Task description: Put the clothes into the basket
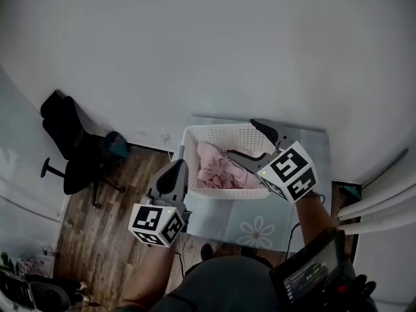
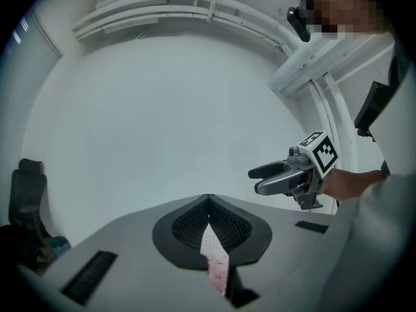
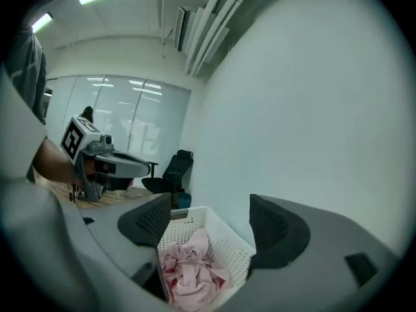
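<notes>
The pink clothes (image 1: 221, 171) are lying heaped inside the white basket (image 1: 224, 134), which is sitting on the glass counter (image 1: 221, 220). The right gripper (image 1: 242, 138) is hanging over the basket, its fingers (image 3: 146, 220) spread wide with the clothes below the gap. The left gripper (image 1: 177, 168) is hovering at the basket's left side, fingers (image 2: 188, 223) pressed together at the tips. Writing on a small screen is showing too small to read.

One basket (image 1: 221, 132), one clothes heap (image 1: 218, 168), one chair (image 1: 71, 148), two claws (image 1: 179, 169) (image 1: 242, 138).
</notes>
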`<act>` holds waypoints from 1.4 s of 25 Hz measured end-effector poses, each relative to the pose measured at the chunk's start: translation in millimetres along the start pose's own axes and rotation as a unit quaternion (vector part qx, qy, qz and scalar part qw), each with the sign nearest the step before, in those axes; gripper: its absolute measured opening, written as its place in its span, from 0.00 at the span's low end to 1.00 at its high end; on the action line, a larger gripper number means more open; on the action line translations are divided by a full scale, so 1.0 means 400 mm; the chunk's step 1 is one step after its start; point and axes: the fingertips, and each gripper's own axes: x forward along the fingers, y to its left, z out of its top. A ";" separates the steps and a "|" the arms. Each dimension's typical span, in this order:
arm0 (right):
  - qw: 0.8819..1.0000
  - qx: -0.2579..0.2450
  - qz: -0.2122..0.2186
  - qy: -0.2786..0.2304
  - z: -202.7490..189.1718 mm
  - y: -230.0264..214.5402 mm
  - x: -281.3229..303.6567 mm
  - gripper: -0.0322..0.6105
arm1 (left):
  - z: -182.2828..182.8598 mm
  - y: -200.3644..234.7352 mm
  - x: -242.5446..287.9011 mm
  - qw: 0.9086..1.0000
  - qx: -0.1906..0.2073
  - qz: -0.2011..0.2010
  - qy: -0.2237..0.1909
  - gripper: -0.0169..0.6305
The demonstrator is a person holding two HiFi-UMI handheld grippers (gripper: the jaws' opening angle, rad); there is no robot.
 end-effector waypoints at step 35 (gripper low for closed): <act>0.970 0.144 -0.182 -0.079 0.034 0.131 -0.138 0.07 | 0.035 0.026 -0.061 0.999 -0.012 -0.047 -0.020 0.03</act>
